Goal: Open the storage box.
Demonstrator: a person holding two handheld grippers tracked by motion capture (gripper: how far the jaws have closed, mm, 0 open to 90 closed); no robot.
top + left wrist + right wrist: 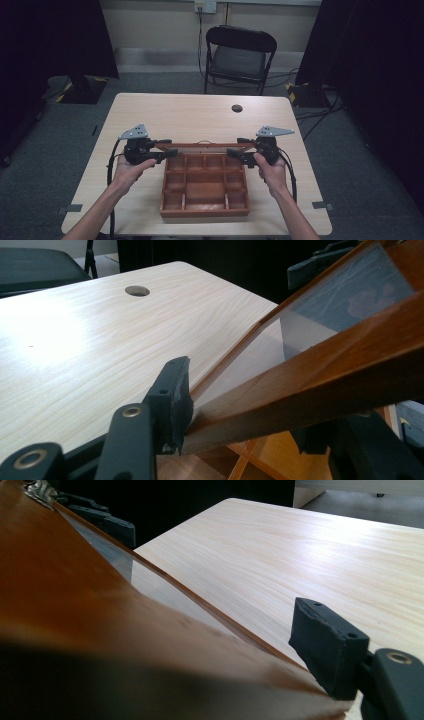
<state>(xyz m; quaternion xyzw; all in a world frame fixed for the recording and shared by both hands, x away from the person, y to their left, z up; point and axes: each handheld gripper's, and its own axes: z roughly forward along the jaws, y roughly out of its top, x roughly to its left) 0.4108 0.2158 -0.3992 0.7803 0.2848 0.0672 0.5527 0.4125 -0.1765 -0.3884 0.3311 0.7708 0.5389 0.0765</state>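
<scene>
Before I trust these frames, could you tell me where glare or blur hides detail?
Left gripper view: glare whitens the tabletop. Right gripper view: the wooden lid close to the lens is blurred and dark along the bottom. High view: dim, with black surroundings, but the compartment box reads clearly.

Lab-like recording room: black curtains (45, 40), folding chair (239, 55), carpet (50, 150).

We hold a gripper in each hand, forearms coming in from below and angled slightly outward. Our left gripper (162, 148) points inward toward the right, its jaws partly closed around the lid (200, 146) edge, one pad (175, 395) against the wood. Our right gripper (239, 148) mirrors it, pointing left, its jaws at the lid's other end, one pad (325, 642) beside the frame.
</scene>
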